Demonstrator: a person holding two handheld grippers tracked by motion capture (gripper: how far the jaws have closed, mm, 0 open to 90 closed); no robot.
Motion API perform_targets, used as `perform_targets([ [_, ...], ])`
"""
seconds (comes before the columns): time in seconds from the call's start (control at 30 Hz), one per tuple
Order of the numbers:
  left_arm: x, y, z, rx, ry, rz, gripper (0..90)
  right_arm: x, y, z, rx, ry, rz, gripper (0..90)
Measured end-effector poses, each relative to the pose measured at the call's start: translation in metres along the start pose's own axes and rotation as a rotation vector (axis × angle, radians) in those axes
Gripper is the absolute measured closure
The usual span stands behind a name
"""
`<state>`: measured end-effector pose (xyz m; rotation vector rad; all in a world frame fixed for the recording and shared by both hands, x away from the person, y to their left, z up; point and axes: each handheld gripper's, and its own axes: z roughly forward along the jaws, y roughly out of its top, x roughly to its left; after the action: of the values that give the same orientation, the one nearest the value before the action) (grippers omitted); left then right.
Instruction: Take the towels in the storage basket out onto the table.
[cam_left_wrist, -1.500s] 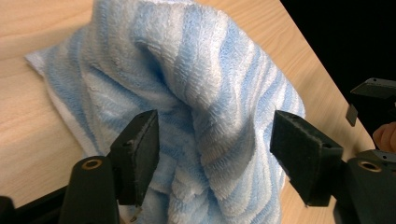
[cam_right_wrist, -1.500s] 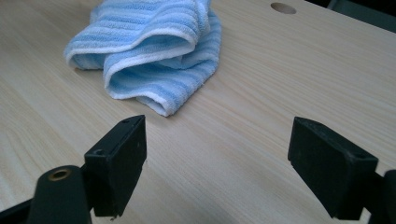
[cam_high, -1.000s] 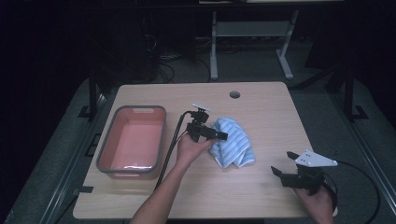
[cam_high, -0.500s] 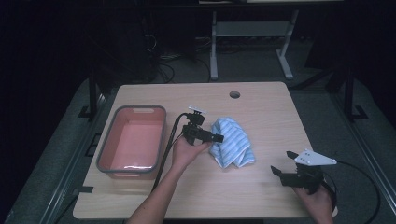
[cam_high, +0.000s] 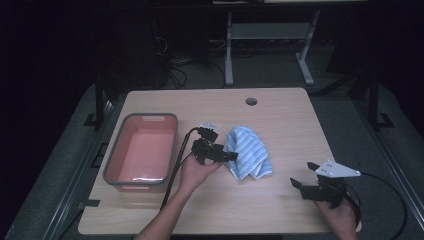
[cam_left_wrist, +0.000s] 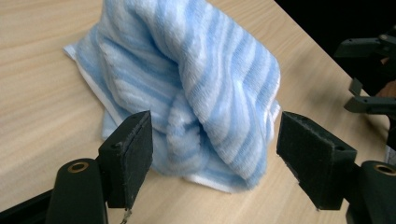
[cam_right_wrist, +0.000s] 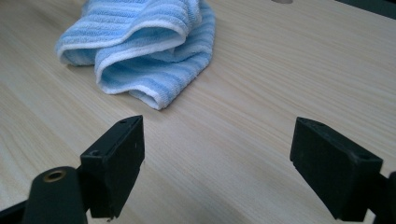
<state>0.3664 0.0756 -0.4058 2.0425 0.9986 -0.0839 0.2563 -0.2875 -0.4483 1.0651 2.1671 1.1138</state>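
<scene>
A light wooden surface (cam_high: 280, 120) seen from above, with dark floor around it. Near its middle lies a crumpled towel (cam_high: 250, 159) with blue and white stripes, bunched into a soft heap. The left gripper (cam_high: 216, 152), held in a hand (cam_high: 196, 172) that reaches in from the bottom edge, sits just at the towel's left side; its fingers (cam_left_wrist: 128, 156) stand apart (wide open), one to each side of the towel's near fold, and the pads are not pressing on the cloth. To the left of that gripper stands a pink tub (cam_high: 116, 159) with a grey rim. The right gripper (cam_high: 305, 182) rests low at the surface's near right corner, well apart from the towel, and its fingers (cam_right_wrist: 116, 163) are spread wide too, with only bare wood between them. A black cable trails from each gripper.
</scene>
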Motion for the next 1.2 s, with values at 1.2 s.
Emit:
perform_targets([
  [1.2, -0.013, -0.043, -0.020, -0.037, 0.000, 0.083, 25.2, -0.004, -0.003, -0.003, -0.006, -0.010, 0.026, 16.7],
])
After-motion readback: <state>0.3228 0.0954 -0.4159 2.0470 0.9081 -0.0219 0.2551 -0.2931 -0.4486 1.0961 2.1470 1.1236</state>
